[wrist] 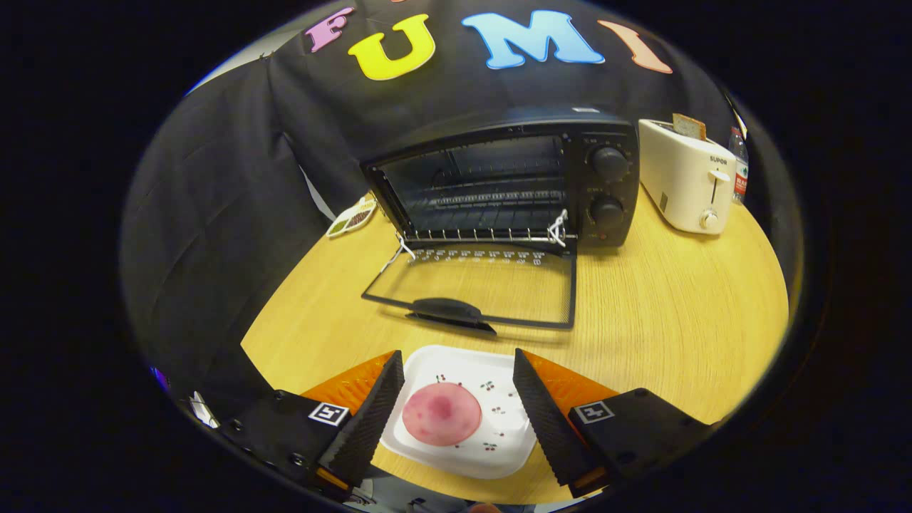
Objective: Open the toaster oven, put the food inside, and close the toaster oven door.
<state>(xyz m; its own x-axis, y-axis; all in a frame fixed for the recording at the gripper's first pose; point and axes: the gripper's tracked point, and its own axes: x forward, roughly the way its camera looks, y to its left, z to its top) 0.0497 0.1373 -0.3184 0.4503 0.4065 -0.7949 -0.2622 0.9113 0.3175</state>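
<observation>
Two fingers of my gripper point(456, 388) stand wide apart and hold nothing; between them I see a white square plate with small cherry prints point(499, 427) on the light wooden table point(662, 313). On that plate lies the food, a round pink slice with a darker blotch point(442, 414), nearer one finger but touching neither. Beyond the plate stands the black toaster oven point(513, 178), its glass door point(477, 288) folded down flat onto the table, the wire rack inside in view. Just beside the oven's knob side I see a cream pop-up toaster point(687, 178) with a slice of bread point(689, 127) standing in its slot.
</observation>
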